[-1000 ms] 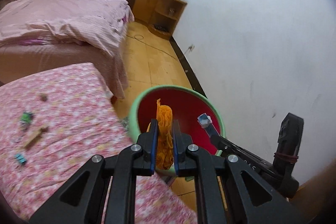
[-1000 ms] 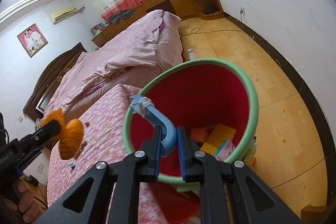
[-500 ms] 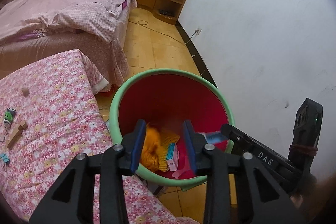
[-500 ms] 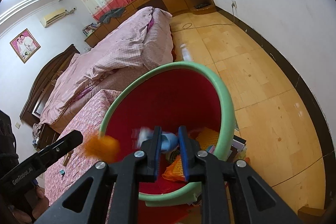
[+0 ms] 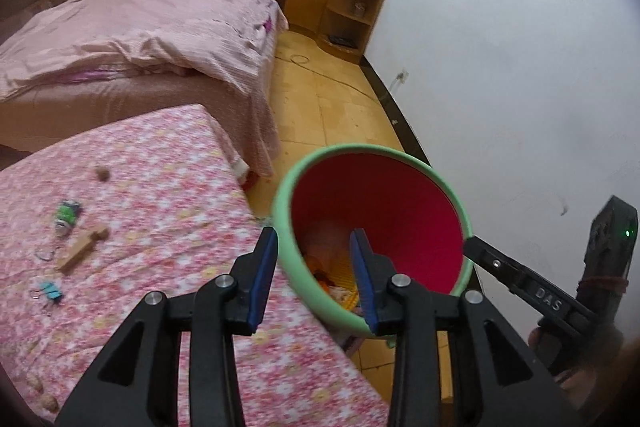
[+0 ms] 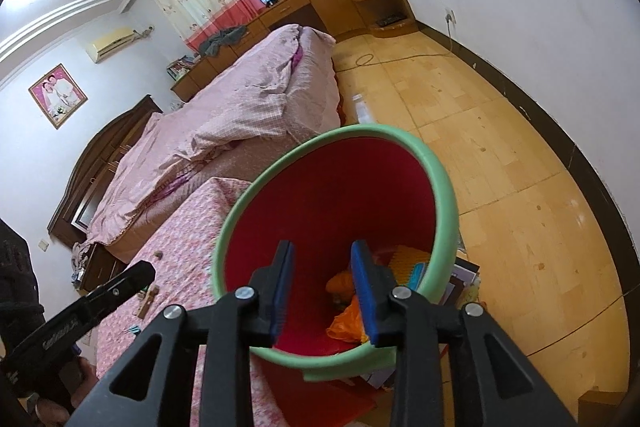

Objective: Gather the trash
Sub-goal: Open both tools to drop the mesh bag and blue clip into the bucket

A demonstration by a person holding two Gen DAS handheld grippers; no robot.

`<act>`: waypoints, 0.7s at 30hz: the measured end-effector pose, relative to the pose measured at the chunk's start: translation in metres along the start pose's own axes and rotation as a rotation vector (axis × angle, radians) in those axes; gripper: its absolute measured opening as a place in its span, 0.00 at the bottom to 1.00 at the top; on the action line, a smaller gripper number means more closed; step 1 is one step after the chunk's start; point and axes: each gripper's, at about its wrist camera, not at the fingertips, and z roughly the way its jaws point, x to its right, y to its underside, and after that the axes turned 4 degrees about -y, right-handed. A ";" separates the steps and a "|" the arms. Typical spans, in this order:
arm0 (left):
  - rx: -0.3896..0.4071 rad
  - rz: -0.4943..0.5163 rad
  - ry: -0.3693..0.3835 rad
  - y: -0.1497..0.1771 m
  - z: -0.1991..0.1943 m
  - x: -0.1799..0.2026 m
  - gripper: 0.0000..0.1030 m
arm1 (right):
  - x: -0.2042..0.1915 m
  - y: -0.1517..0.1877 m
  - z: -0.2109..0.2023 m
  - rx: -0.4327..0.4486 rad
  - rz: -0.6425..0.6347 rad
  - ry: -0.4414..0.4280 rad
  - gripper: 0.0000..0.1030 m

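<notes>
Green-rimmed red bin [image 6: 440, 187] standing on the floor just beside the flowered surface [image 5: 168, 163], already holding an orange peel [image 6: 340, 283] and other scraps — yellow, pink and a blue-edged piece, too jumbled to name. Both loads look delivered. Left tongs [image 5: 314, 277] released, hanging over the bin's near rim with nothing between the blue pads. Right tongs [image 6: 322, 293] likewise parted and empty above the bin's mouth, jaws having just been opening, no item between them.

Judged part done, not finished: still lying on the surface are a small green-labelled tube or can [image 5: 66, 215], a wooden clothespin [image 5: 82, 249], a blue binder clip [image 5: 50, 291], a brown nut-like lump [image 5: 102, 174] and a couple of nutshells [image 5: 42, 393] at the near edge. Probably another trip or two to clear these.

Surface covered in pink floral cloth, somewhat blurred nearby. Beyond it a bed [image 5: 152, 39] with a rumpled pink quilt and dark headboard — then wooden cabinets and a corner shelf [image 5: 352, 19] under a curtained window. Yellow tiled floor [image 6: 500, 147] with a cable trailing to a wall socket, plain white walls, a framed photo [image 6: 58, 101] and an air conditioner [image 6: 112, 43] high up.
</notes>
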 end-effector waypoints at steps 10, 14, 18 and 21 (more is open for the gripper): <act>0.038 -0.049 -0.064 0.009 -0.035 -0.050 0.36 | -0.023 0.016 -0.012 0.002 -0.006 -0.012 0.48; 0.040 -0.083 -0.104 0.017 -0.045 -0.078 0.36 | -0.038 0.023 -0.014 -0.002 -0.025 -0.019 0.52; 0.043 -0.104 -0.149 0.026 -0.052 -0.103 0.36 | -0.051 0.028 -0.013 -0.008 -0.039 -0.020 0.55; 0.041 -0.121 -0.181 0.032 -0.055 -0.125 0.36 | -0.055 0.031 -0.012 -0.011 -0.044 -0.012 0.56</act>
